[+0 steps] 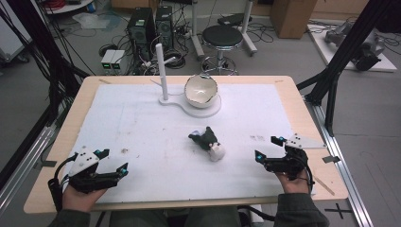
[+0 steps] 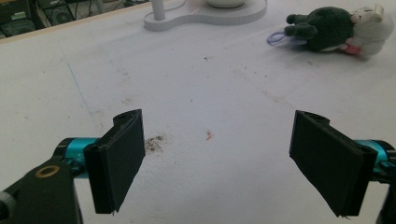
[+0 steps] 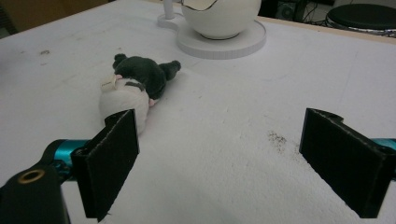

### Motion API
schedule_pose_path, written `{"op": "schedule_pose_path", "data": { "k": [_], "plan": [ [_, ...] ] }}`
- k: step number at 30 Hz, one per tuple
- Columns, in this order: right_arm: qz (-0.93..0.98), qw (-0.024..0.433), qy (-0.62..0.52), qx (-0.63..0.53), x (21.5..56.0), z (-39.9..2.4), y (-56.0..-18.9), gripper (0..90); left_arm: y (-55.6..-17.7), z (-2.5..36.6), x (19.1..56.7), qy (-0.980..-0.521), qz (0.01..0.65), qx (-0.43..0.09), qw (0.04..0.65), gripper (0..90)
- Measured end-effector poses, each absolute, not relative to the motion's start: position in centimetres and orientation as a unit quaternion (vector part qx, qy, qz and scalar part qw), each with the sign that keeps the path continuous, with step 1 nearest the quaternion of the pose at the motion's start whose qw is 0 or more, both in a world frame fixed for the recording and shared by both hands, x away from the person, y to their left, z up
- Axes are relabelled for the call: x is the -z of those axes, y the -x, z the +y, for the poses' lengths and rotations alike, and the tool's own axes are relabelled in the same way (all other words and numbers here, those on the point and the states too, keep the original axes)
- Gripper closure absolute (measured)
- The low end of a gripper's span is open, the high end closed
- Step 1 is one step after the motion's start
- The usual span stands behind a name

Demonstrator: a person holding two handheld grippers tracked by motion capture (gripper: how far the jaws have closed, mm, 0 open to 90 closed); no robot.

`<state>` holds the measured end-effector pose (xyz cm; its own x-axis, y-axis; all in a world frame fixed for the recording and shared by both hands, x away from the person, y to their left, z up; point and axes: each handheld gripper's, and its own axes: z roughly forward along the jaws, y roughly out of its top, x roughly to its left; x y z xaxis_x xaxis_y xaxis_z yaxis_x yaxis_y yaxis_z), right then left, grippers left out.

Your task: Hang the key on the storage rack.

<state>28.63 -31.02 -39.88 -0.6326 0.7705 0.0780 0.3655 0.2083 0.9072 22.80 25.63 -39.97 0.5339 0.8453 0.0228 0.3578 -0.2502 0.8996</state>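
Note:
A small plush toy with a dark green body and a white head lies on its side near the middle of the white mat. In the left gripper view the plush toy lies far off at the upper right; in the right gripper view the plush toy lies just beyond the left jaw. My left gripper rests at the near left, open and empty. At the near right my right gripper is also open with nothing between its jaws. A white bowl sits tilted on a white stand at the back.
A white upright post rises from the stand's left end. The wooden table edge frames the mat. Beyond the table are a black stool, computer towers and cables on the floor.

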Motion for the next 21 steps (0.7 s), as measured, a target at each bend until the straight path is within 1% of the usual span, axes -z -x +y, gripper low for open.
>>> {"op": "schedule_pose_path", "data": {
  "k": [21],
  "plan": [
    [0.758, 0.198, -0.371, -0.498, 40.06, -30.74, -28.76, 11.2, -22.99, 25.57, 39.99, -0.749, 0.398, -0.263, 0.459, 18.7]
  ]
}}
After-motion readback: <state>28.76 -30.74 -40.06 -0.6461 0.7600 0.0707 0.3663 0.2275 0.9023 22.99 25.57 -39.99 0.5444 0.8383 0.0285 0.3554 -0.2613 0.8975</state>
